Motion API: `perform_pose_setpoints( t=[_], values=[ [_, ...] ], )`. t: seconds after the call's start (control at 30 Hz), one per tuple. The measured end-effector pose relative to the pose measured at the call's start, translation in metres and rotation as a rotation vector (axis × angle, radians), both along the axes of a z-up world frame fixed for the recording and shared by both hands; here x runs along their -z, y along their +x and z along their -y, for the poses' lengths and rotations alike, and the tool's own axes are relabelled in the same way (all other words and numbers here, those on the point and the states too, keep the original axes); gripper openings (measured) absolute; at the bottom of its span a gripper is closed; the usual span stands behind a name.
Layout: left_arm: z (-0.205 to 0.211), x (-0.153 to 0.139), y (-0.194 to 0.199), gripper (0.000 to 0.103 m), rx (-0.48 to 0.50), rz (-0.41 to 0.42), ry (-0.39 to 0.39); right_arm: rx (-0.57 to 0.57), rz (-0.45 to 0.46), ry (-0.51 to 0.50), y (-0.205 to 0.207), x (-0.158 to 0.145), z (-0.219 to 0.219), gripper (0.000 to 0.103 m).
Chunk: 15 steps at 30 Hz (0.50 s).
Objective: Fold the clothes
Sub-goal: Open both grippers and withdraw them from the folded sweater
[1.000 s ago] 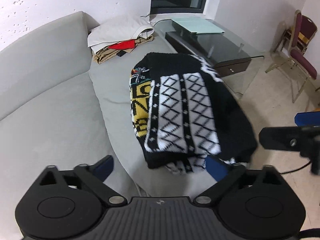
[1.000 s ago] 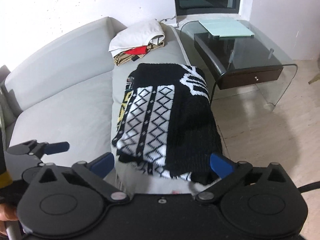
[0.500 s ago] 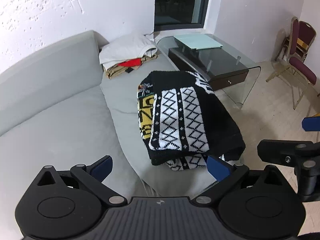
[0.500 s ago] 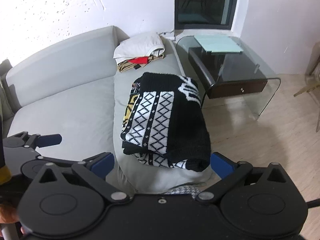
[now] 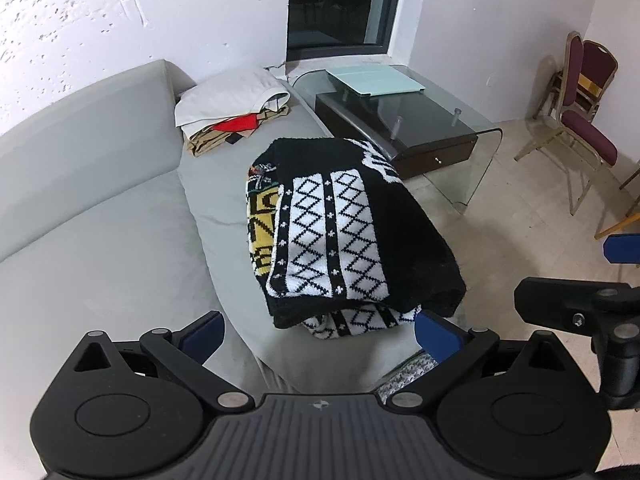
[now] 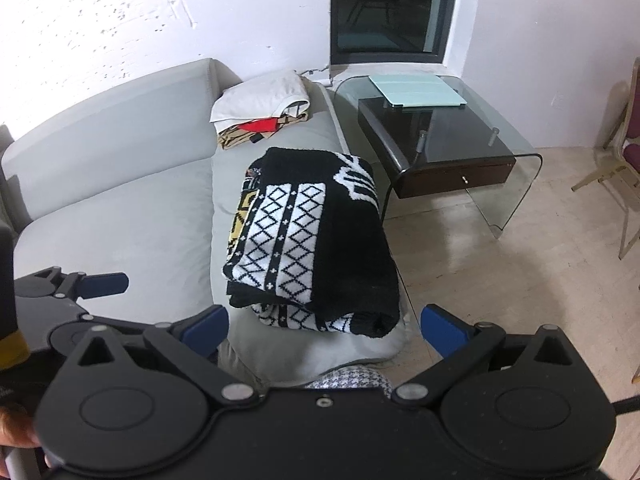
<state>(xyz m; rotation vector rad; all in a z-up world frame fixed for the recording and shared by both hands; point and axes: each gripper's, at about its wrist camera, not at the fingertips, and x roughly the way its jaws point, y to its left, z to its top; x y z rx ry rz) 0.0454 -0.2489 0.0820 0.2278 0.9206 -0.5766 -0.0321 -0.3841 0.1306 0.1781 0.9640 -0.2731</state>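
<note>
A folded black sweater [image 5: 352, 232] with a white diamond pattern and a yellow patch lies on the grey sofa [image 5: 100, 240] near its right end; it also shows in the right wrist view [image 6: 316, 240]. My left gripper [image 5: 318, 334] is open and empty, held back from the sweater's near edge. My right gripper [image 6: 324, 328] is open and empty, also short of the sweater. The right gripper shows at the right edge of the left wrist view [image 5: 580, 308]. The left gripper shows at the left of the right wrist view [image 6: 68, 286].
A stack of folded clothes [image 5: 232, 112] with a white top piece sits at the sofa's far end. A glass side table [image 5: 420, 120] with a dark drawer unit and a green pad stands right of the sofa. Chairs [image 5: 580, 120] stand by the far right wall.
Both grippers have pulled back and up from the folded sweater, which now looks smaller and farther. The sweater has stayed in place on the sofa.
</note>
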Motion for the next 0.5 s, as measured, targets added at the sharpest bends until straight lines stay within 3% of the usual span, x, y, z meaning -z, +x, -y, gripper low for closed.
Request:
perform_pose_setpoints(
  t=[0.5],
  values=[
    [0.013,0.006,0.001,0.102,0.01,-0.012,0.017,0.031,-0.019,0.01,-0.003,0.007,0.012,0.103]
  ],
)
